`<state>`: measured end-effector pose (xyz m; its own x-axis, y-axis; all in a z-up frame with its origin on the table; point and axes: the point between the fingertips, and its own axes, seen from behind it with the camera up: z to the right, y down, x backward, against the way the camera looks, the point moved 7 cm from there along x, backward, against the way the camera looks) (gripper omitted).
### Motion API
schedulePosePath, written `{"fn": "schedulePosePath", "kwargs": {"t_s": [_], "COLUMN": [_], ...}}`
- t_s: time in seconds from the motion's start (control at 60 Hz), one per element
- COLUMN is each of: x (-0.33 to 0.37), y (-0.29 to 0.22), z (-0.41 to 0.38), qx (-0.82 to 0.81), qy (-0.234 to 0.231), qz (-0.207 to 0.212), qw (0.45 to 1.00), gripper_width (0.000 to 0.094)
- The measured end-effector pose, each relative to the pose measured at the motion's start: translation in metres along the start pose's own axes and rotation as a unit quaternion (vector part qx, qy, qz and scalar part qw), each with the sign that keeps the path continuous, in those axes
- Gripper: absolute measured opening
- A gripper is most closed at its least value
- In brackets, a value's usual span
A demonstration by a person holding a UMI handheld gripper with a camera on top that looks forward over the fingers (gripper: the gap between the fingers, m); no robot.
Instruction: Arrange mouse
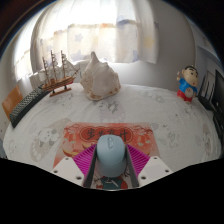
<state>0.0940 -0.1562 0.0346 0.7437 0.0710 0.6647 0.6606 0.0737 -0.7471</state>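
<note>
A pale blue-grey computer mouse sits between my fingers, its rounded back towards the camera. My gripper is shut on the mouse, a pink pad pressing each side. Under and just ahead of the mouse lies an orange-red patterned mat on the table. Whether the mouse rests on the mat or hangs just above it cannot be told.
The table wears a white flowered cloth. At the back stand a model sailing ship, a large conch shell and a small cartoon figurine. A dark frame stands at the far right, with curtains behind.
</note>
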Motion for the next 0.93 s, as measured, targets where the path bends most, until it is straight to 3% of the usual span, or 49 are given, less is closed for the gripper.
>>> {"fn": "schedulePosePath", "kwargs": {"t_s": [0.033, 0.067, 0.183, 0.283, 0.517, 0.933], "x": [0.003, 0.008, 0.053, 0.117, 0.232, 0.250], "y": [0.000, -0.003, -0.021, -0.028, -0.034, -0.031], "z": [0.000, -0.001, 0.006, 0.009, 0.007, 0.009], "qx": [-0.005, -0.012, -0.041, -0.032, -0.036, -0.023], "qy": [0.005, 0.005, 0.025, 0.043, 0.041, 0.041], "qz": [-0.013, -0.019, -0.038, -0.078, -0.084, -0.084], "qw": [1.000, 1.000, 0.998, 0.996, 0.995, 0.995], "gripper_width": [0.0659, 0.0856, 0.0853, 0.0856, 0.0853, 0.0845]}}
